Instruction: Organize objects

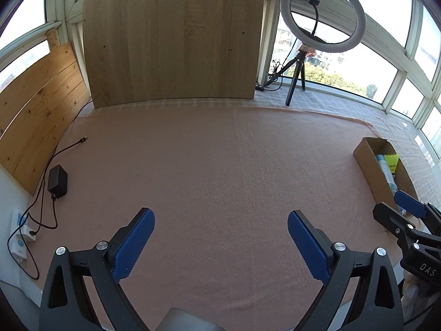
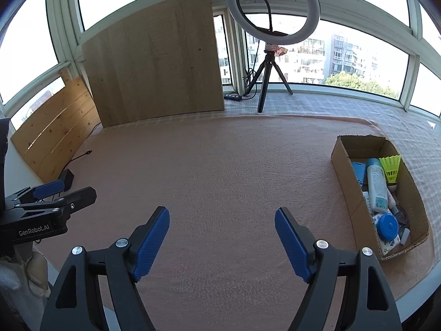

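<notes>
A brown cardboard box (image 2: 341,154) lies on the pink cloth at the right; it also shows in the left wrist view (image 1: 366,160). Inside it lie a white-and-blue bottle (image 2: 377,184), a yellow shuttlecock (image 2: 390,167), a blue flat case (image 2: 359,172), a round blue lid (image 2: 388,225) and other small items. My right gripper (image 2: 222,220) is open and empty over the cloth, left of the box. My left gripper (image 1: 220,223) is open and empty over the cloth's middle. Each gripper shows at the edge of the other's view.
A ring light on a black tripod (image 2: 271,8) stands at the back by the window. A wooden board (image 1: 173,38) leans at the back, and pine planks (image 1: 35,104) at the left. A black adapter (image 1: 57,181) with cables and a white power strip (image 1: 20,237) lie at the left edge.
</notes>
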{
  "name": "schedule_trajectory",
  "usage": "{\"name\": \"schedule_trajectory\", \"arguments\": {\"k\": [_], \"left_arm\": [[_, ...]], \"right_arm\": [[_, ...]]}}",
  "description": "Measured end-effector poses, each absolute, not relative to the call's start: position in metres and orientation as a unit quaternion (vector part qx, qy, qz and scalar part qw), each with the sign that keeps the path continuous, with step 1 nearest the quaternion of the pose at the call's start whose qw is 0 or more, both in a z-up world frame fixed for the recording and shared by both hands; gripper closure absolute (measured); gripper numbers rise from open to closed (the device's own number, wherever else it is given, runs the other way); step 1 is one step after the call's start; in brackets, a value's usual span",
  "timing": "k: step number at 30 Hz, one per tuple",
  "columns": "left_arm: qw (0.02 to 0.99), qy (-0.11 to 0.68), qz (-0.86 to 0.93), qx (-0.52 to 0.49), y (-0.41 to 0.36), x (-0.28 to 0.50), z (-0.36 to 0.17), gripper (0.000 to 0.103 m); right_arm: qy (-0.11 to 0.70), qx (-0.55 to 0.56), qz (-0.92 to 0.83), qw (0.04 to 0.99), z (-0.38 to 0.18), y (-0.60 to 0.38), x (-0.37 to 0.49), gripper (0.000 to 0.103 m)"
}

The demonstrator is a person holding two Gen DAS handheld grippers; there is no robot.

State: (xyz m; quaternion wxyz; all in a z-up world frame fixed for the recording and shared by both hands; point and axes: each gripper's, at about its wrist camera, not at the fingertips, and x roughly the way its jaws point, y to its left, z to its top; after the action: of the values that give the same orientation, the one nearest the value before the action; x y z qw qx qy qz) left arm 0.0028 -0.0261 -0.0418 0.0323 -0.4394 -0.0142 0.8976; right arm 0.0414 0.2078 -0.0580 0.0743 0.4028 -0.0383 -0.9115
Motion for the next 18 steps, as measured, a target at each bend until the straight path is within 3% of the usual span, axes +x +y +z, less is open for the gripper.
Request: {"name": "schedule_trajectory", "arguments": {"k": [18], "left_arm": [[0.014,-0.013,0.894,-0.448,-0.041,0.005,-0.048,0.001]], "right_arm": [[-0.037,0.408,-0.909,0.077,-0.067,0.188,0.036,0.027]]}}
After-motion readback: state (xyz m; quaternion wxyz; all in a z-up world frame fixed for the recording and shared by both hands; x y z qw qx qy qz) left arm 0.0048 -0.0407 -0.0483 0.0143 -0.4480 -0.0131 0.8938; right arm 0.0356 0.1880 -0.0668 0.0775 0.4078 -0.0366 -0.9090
